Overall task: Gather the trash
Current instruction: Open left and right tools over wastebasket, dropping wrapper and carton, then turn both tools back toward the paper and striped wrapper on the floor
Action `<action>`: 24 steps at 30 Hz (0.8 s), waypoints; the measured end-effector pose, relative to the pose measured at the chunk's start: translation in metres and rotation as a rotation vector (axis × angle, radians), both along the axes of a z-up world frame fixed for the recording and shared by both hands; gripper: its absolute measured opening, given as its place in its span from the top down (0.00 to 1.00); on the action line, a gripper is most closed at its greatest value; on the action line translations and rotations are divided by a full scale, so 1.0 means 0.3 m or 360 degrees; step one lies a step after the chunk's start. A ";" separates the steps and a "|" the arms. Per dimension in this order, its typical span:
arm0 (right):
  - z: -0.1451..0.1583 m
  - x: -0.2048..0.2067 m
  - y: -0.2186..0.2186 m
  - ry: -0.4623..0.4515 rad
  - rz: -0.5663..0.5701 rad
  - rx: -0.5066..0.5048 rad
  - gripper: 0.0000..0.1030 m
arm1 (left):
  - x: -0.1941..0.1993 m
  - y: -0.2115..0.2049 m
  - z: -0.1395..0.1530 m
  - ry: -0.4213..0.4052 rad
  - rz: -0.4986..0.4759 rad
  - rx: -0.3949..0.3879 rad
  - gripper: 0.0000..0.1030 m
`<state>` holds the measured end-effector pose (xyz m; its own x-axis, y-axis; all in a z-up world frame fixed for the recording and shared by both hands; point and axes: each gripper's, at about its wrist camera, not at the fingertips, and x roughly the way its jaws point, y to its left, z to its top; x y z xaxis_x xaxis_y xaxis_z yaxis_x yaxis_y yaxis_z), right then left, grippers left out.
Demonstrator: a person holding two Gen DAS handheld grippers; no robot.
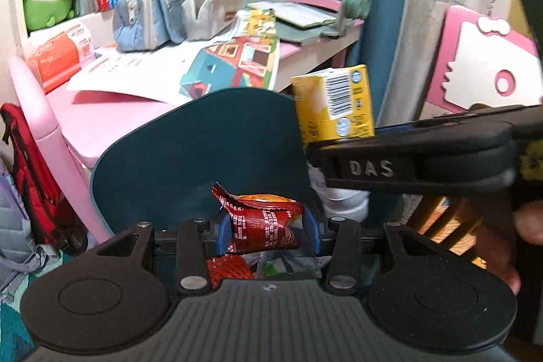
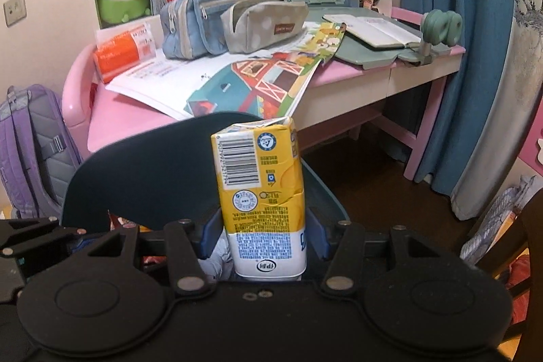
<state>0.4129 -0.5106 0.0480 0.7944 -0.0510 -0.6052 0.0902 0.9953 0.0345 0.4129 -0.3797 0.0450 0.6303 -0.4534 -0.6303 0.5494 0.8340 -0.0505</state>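
My left gripper (image 1: 268, 234) is shut on a crumpled red snack wrapper (image 1: 263, 226) and holds it over a dark teal bin with its lid (image 1: 190, 151) raised. More red and green trash (image 1: 230, 270) lies below the wrapper. My right gripper (image 2: 264, 236) is shut on a yellow and white drink carton (image 2: 263, 199), held upright over the same bin lid (image 2: 142, 172). In the left wrist view the right gripper's arm (image 1: 424, 165) reaches in from the right with the carton (image 1: 334, 102) above it.
A pink desk (image 2: 112, 111) stands behind the bin with papers, pencil cases (image 2: 203, 22), an orange box (image 2: 118, 55) and a green book stand. A purple backpack (image 2: 30, 145) leans at the left. Blue curtains (image 2: 441, 22) hang at the right. Bags lie on the floor at the right.
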 end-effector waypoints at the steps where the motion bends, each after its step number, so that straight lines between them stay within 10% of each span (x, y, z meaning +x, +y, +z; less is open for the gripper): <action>1: -0.003 0.002 -0.003 0.0009 -0.0002 0.0008 0.50 | 0.006 -0.002 -0.007 0.0009 0.0005 0.0006 0.60; 15: -0.020 0.003 -0.004 0.0052 0.0011 0.0030 0.48 | 0.019 -0.012 -0.052 0.0080 0.0021 0.0063 0.55; 19: -0.015 -0.013 0.006 0.0020 0.0011 0.0042 0.48 | -0.005 0.000 -0.036 0.0042 0.0029 0.0051 0.30; 24: -0.005 -0.051 0.046 -0.0011 0.0040 0.0026 0.48 | -0.045 0.042 -0.001 0.0004 0.0039 0.0026 0.30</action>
<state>0.3975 -0.4969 0.0464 0.7997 -0.0211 -0.6000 0.0649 0.9966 0.0516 0.3993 -0.3672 0.0448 0.6396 -0.4275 -0.6389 0.5286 0.8480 -0.0383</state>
